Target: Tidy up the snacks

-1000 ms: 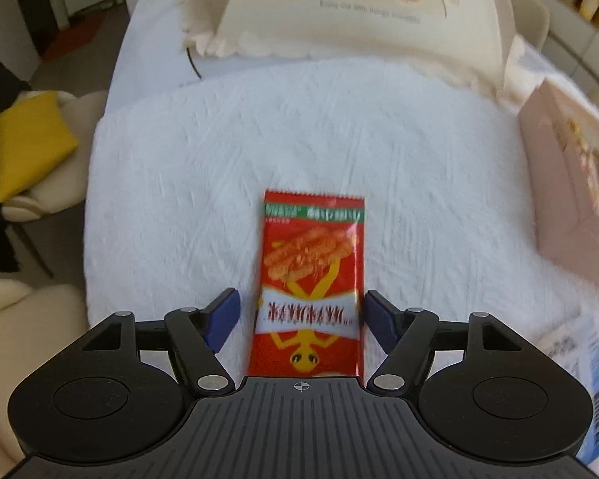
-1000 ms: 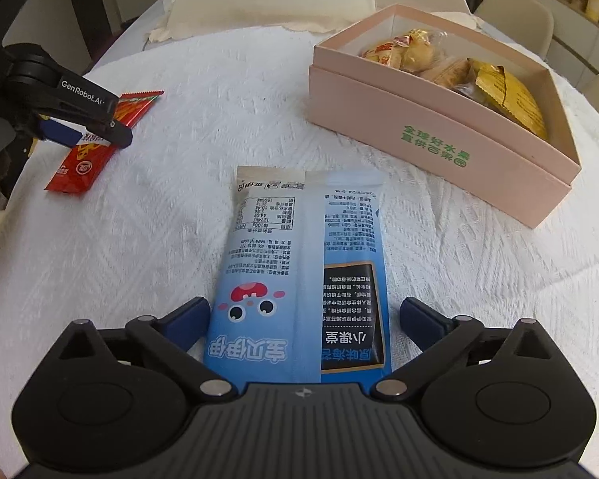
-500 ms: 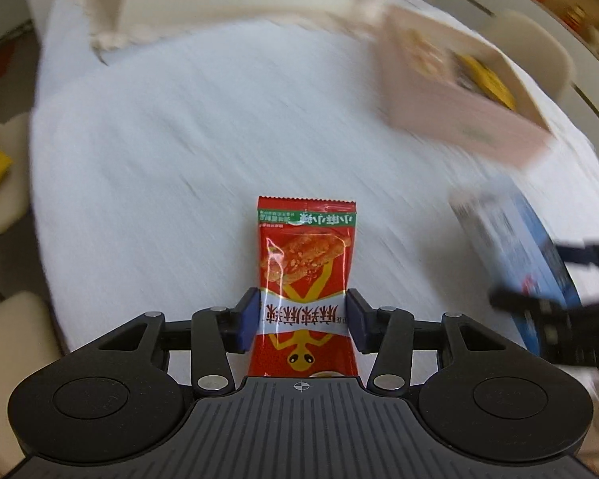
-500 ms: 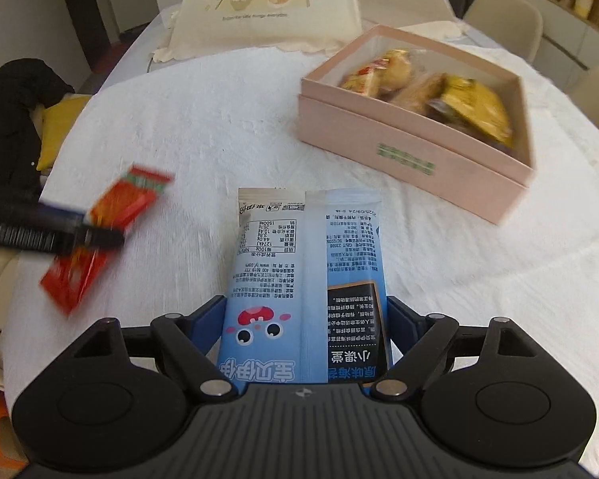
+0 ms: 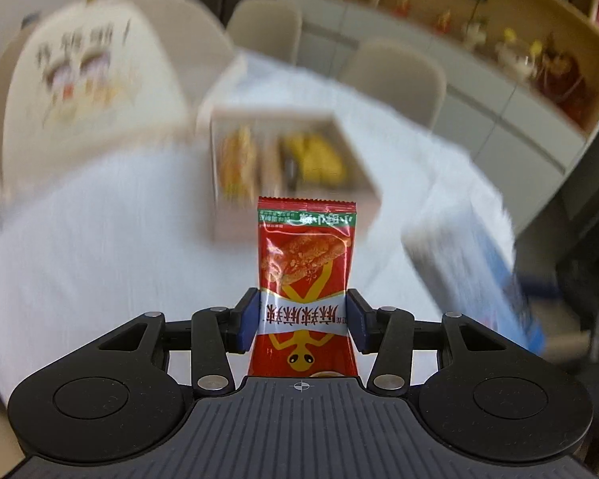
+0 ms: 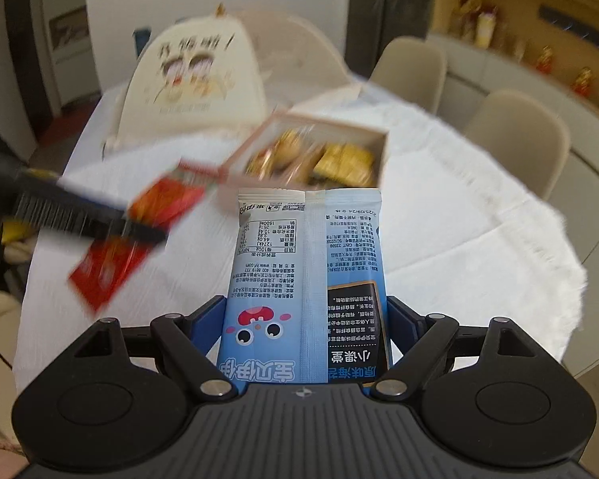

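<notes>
we hold a red snack packet (image 5: 305, 279) clamped in the left gripper (image 5: 302, 319) and a blue snack bag (image 6: 305, 291) in the right gripper (image 6: 305, 331), both lifted off the tabletop (image 6: 439, 215) and pointing ahead at the open pink box (image 6: 311, 151), presumably for dropping in.
</notes>
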`<state>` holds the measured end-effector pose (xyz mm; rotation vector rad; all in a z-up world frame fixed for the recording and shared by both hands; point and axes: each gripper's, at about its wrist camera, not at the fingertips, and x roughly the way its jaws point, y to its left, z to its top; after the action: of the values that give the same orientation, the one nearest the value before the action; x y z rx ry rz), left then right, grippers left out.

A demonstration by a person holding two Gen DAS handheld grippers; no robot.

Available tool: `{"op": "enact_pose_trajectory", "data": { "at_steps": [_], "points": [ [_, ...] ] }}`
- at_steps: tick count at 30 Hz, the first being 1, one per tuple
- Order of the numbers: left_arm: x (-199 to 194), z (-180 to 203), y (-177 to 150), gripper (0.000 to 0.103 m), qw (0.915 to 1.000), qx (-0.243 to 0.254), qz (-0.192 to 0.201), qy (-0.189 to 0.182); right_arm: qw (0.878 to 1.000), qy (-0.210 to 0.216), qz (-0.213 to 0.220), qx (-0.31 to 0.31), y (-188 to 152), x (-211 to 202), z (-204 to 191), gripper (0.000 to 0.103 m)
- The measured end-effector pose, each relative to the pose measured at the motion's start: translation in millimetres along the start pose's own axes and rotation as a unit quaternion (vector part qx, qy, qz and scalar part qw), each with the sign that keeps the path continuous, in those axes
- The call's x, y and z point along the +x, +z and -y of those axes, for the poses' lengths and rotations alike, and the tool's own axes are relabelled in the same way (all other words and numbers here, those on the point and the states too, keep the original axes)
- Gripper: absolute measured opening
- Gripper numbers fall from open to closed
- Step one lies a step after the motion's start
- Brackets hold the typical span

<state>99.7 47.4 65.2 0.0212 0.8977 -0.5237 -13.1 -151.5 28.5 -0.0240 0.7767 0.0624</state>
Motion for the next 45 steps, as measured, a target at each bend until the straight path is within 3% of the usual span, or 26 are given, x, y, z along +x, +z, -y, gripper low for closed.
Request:
{"op": "enact_pose_trajectory", "data": {
  "at_steps": [3,6,8,9,11,13,17,21,22,23,24,27,30,34,38,42,45],
  "points": [
    [-14,-2,62,0.052,0.9977,0.001,0.068,-0.002,1.0,-0.006,0.015,0.013,4,-7,12,0.084],
    [-8,-6,124,0.057,0.9941,-0.022,0.103,-0.028,1.0,-0.009,0.019,0.024,7,-3,20,0.084],
    [17,-15,152,0.059,0.9945,-0.041,0.081,-0.053,0.999,-0.007,0.017,0.027,9,2,23,0.084],
    [38,-20,163,0.059,0.9961,-0.048,0.048,-0.056,0.999,-0.005,0.018,0.027,10,4,24,0.084],
    [67,-28,168,0.054,0.9973,-0.054,0.023,-0.043,0.999,-0.002,0.018,0.027,11,8,27,0.084],
    [76,-36,159,0.054,0.997,-0.059,0.038,-0.032,0.999,-0.001,0.019,0.031,8,9,32,0.084],
    [72,-60,124,0.053,0.9867,-0.13,0.063,-0.074,0.999,-0.005,0.015,0.037,18,21,47,0.084],
    [49,-66,80,0.052,0.9816,-0.155,0.091,-0.066,0.999,0.009,0.049,0.018,67,24,52,0.084],
    [45,-63,69,0.05,0.982,-0.153,0.091,-0.061,0.998,0.014,0.057,0.016,85,27,53,0.084],
    [41,-60,60,0.038,0.9834,-0.148,0.089,-0.054,0.998,0.018,0.064,0.015,105,31,52,0.084],
    [37,-53,50,0.017,0.9857,-0.138,0.088,-0.041,0.997,0.024,0.069,0.019,126,38,52,0.085],
    [11,-22,25,0.014,0.9908,-0.084,0.106,0.004,0.996,0.047,0.065,0.03,176,70,52,0.088],
    [-5,10,9,0.014,0.9932,-0.039,0.1,0.045,0.997,0.052,0.035,0.045,195,102,55,0.088],
    [-3,29,0,0.014,0.9937,-0.047,0.064,0.08,0.994,0.062,0.015,0.087,184,105,68,0.088],
    [0,35,-3,0.014,0.9949,-0.064,0.041,0.066,0.993,0.07,-0.01,0.096,144,74,67,0.088],
    [-4,46,-7,0.014,0.9911,-0.049,0.034,0.119,0.995,0.06,-0.04,0.073,97,39,46,0.088],
    [-4,49,-7,0.014,0.9933,-0.044,0.018,0.106,0.99,0.075,-0.074,0.094,72,31,39,0.088]
  ]
}}
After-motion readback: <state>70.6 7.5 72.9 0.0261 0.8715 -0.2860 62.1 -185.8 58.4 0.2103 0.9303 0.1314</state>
